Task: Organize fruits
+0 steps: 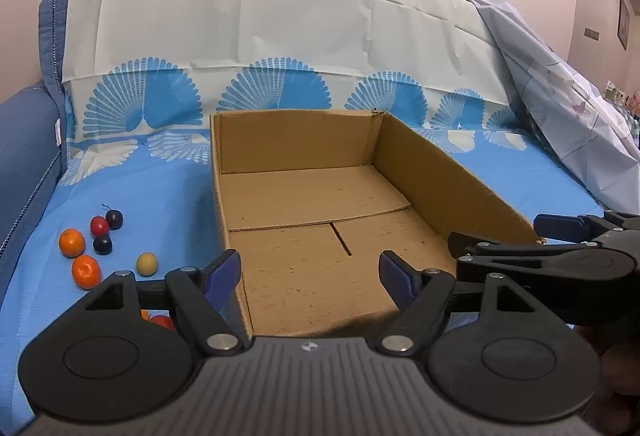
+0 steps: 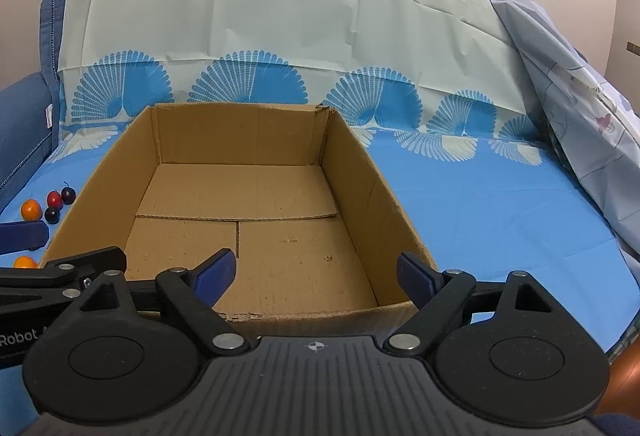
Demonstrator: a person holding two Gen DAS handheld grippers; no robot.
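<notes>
An open, empty cardboard box (image 1: 440, 172) sits on the blue cloth; it also shows in the right wrist view (image 2: 360, 164). Left of it lie two oranges (image 1: 72, 242) (image 1: 85, 271), a red fruit (image 1: 99, 225), two dark plums (image 1: 114, 219) (image 1: 102, 244) and a yellow-green fruit (image 1: 146, 263). Another red-orange fruit (image 1: 160, 320) peeks out behind my left gripper's arm. My left gripper (image 1: 310, 270) is open and empty over the box's near end. My right gripper (image 2: 316, 272) is open and empty over the box's near edge. Some of the fruits (image 2: 31, 209) show at the far left of the right wrist view.
The blue patterned cloth (image 1: 160, 180) covers a sofa seat and back. A blue armrest (image 1: 20, 140) stands at the left. A pale crumpled sheet (image 1: 568, 104) hangs at the right. My right gripper (image 1: 568, 236) shows at the right of the left wrist view.
</notes>
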